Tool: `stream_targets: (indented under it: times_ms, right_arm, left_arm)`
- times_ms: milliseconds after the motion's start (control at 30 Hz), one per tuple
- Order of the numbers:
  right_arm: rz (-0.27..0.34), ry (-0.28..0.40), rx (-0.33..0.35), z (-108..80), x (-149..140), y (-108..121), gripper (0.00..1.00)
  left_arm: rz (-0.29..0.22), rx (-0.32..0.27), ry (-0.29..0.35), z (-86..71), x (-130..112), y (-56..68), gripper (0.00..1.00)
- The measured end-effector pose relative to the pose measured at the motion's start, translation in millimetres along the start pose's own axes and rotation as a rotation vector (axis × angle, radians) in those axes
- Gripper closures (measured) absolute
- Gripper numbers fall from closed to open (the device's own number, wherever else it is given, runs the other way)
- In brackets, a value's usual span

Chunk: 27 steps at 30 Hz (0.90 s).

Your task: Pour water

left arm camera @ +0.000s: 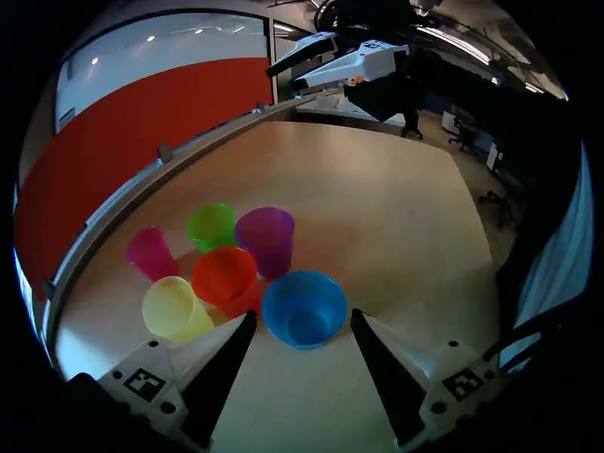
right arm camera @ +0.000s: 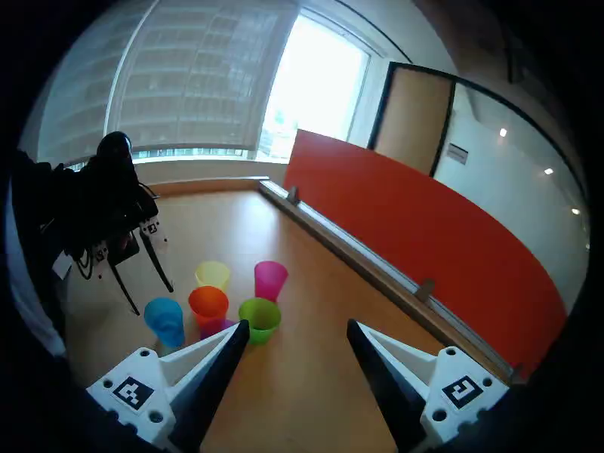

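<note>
Cups cluster on the wooden counter [left arm camera: 392, 204] in my left gripper view, left to right: pink cup [left arm camera: 151, 253], yellow cup [left arm camera: 174, 308], green cup [left arm camera: 211, 225], orange cup [left arm camera: 226, 278], purple cup [left arm camera: 266, 238], blue cup [left arm camera: 304, 308]. My left claw [left arm camera: 302, 313] gapes, the blue cup just beyond its fingers. My right claw [right arm camera: 297, 323], likewise spread wide, faces the cluster from the opposite side

Blue cup [left arm camera: 304, 309] between the jaws; beyond: orange cup [left arm camera: 225, 278], yellow cup [left arm camera: 175, 308], pink cup [left arm camera: 152, 254], green cup [left arm camera: 211, 225], purple cup [left arm camera: 266, 238].
</note>
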State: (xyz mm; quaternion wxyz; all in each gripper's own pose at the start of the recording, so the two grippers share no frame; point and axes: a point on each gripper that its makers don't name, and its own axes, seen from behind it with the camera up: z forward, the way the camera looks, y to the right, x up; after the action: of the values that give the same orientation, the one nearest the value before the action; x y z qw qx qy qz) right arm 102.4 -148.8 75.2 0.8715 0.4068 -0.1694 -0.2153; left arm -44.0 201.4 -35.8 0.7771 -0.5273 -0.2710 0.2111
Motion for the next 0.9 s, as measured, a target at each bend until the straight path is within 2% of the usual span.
stream_targets:
  times_ms: [300, 900]
  right_arm:
    - [-0.001, -0.005, 0.000, 0.5, -4, 0, 0.00]
    - [-0.011, -0.009, -0.003, 4.0, -7, 0, 0.00]
  left_arm:
    - [0.006, 0.008, -0.020, 10.8, -9, -2.3, 0.07]
    - [0.013, 0.005, -0.019, 31.4, -10, -0.2, 0.07]
